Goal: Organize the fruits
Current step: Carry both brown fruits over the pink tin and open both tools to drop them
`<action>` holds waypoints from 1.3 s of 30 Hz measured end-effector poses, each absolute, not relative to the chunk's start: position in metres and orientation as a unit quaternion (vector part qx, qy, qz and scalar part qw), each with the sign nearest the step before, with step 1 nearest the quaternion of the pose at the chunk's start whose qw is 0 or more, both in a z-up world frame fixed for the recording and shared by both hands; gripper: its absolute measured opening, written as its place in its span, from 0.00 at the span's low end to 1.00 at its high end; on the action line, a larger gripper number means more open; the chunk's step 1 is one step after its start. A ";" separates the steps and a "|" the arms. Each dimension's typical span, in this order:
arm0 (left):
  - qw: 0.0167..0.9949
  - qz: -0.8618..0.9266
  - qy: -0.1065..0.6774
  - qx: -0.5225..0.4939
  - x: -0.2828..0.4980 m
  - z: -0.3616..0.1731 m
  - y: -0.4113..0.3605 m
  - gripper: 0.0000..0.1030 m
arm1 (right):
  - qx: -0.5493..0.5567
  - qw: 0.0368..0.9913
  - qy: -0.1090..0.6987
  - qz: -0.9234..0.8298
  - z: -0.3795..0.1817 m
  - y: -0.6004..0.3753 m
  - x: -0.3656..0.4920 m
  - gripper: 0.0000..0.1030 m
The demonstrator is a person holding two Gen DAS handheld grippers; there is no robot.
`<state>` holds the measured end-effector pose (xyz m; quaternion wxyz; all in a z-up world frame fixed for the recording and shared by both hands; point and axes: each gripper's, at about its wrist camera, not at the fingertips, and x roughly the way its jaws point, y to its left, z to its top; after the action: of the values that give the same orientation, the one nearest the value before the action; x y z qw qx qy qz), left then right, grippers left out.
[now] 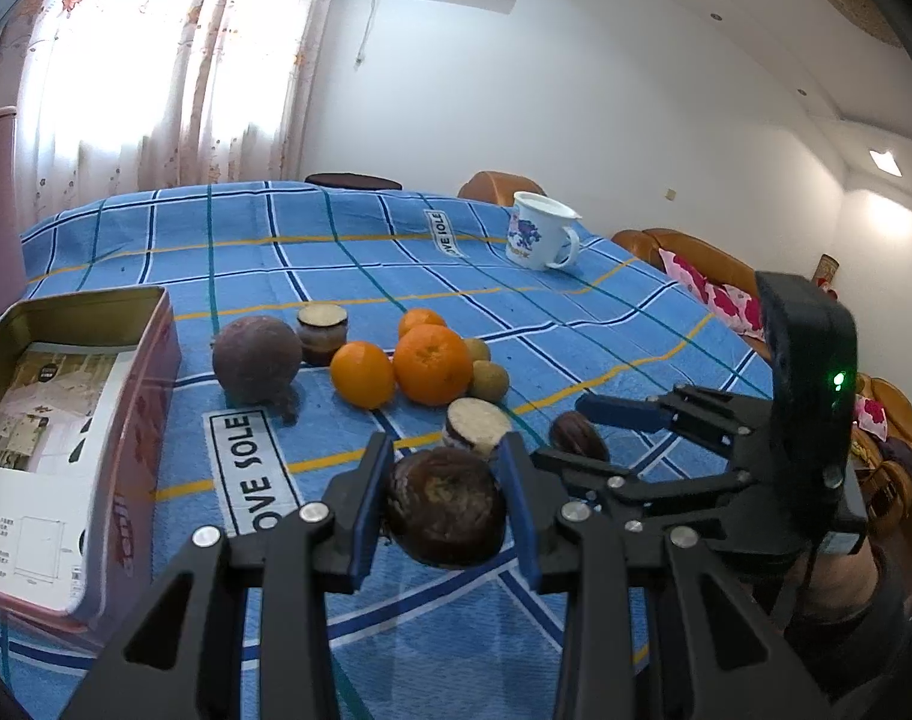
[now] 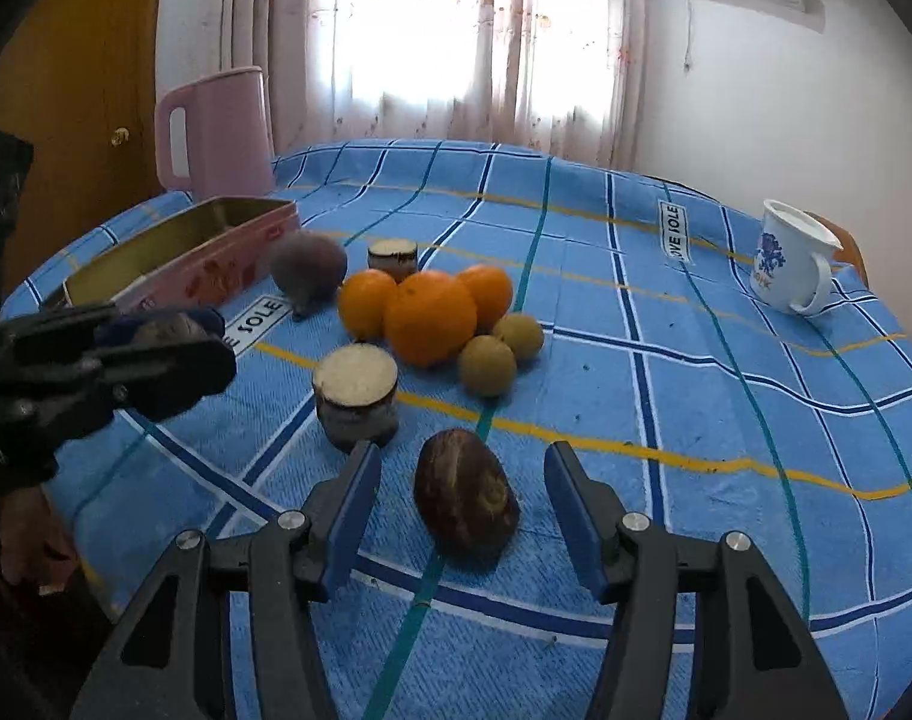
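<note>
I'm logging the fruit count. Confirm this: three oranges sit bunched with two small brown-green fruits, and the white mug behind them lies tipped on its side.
One detail is wrong. The white mug stands upright on the cloth, handle towards the camera, as the right wrist view shows. The rest holds: three oranges sit bunched with two small brown-green fruits.

A dark brown fruit is clamped between the blue pads of the left gripper above the blue checked tablecloth. Oranges are grouped beyond it; an open tin is seen at left.
</note>
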<state>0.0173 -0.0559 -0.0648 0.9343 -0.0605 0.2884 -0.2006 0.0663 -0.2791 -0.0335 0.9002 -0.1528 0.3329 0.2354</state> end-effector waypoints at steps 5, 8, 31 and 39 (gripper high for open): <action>0.937 -0.194 0.283 -0.063 0.017 -0.059 -0.048 0.37 | -0.136 0.910 0.314 0.236 -0.021 -0.285 0.064 0.34; 0.942 -0.182 0.276 -0.064 0.015 -0.053 -0.038 0.37 | -0.136 0.918 0.286 0.240 0.002 -0.280 0.061 0.34; 0.957 0.002 0.273 -0.101 0.027 -0.051 0.107 0.37 | -0.141 0.844 0.277 0.436 0.007 -0.087 0.089 0.35; 0.953 0.010 0.280 -0.112 0.029 -0.057 0.114 0.37 | -0.145 0.827 0.301 0.452 -0.012 -0.067 0.095 0.35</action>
<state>0.0288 0.1136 -0.0566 0.9534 -0.1124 0.2799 0.0102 0.0947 -0.0671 -0.0123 0.8274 -0.1448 0.3007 0.4517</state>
